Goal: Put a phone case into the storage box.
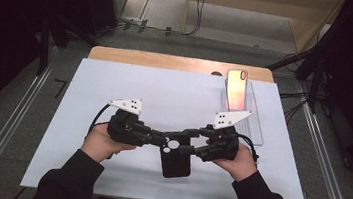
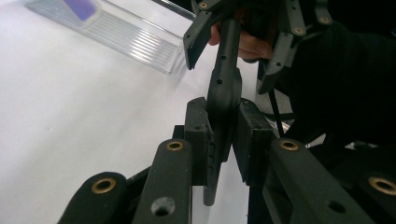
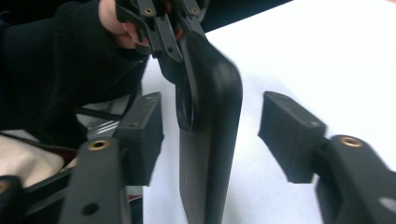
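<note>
A black phone case (image 1: 175,161) is held near the front edge of the white worktop (image 1: 90,84). The left gripper (image 1: 163,141) is clamped on its top edge; the right gripper (image 1: 186,141) stands with jaws apart around it, untouching.

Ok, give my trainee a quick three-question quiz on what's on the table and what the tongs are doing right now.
1. True or false: the left tongs are clamped on the black phone case.
2. Where does the phone stand? A: in the clear holder at the far right of the white mat; B: flat at the mat's near left corner; C: inside the case.
3. Do the pads of the right tongs press on the case?

Key:
1. True: both pads pinch the case's edge.
2. A.
3. No: the case lies between them, with a gap showing on each side.
</note>
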`<state>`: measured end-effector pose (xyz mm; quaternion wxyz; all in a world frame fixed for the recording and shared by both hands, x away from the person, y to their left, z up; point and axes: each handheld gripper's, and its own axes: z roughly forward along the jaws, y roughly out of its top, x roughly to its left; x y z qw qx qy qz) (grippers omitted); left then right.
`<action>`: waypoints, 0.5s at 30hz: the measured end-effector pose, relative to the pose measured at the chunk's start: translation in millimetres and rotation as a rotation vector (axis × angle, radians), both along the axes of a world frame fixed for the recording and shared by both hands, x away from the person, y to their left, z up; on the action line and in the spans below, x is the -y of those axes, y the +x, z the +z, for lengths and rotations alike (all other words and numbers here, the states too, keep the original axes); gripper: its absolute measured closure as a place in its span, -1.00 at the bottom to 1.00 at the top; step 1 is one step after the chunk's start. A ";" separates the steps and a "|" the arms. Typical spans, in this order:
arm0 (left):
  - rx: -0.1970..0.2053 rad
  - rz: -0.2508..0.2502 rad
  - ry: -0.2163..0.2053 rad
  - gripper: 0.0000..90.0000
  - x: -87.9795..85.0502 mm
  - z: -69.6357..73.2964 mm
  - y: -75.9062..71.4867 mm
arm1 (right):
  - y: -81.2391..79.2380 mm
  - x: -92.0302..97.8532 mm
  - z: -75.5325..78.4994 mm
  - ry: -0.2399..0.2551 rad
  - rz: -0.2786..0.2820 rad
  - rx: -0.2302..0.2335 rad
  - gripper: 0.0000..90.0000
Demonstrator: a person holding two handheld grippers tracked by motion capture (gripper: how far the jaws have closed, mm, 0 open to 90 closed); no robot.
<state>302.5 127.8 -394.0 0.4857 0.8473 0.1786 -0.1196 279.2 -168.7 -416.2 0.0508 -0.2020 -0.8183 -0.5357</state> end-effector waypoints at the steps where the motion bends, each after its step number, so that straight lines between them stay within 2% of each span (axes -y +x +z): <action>1: 0.004 0.011 0.002 0.72 -1.4 0.9 0.3 | -0.2 -0.2 0.0 -0.003 -0.008 0.001 -0.26; 7: -0.005 0.086 0.016 0.72 -5.6 4.3 1.6 | -2.0 -1.2 0.0 -0.015 -0.074 0.023 -0.42; 9: -0.006 0.115 0.025 0.72 -6.1 5.6 1.8 | -2.6 -1.4 -0.8 -0.021 -0.086 0.026 -0.54; 11: 0.000 0.144 0.037 0.72 -6.0 6.9 1.4 | -2.2 -2.0 -3.2 -0.001 -0.100 0.014 -0.75; 13: 0.002 0.170 0.045 0.72 -5.8 8.0 1.1 | -2.0 -3.7 -5.6 -0.002 -0.141 0.011 -1.00; 15: 0.002 0.199 0.049 0.72 -5.4 9.5 0.2 | -1.7 -4.6 -7.3 -0.009 -0.172 0.015 -1.00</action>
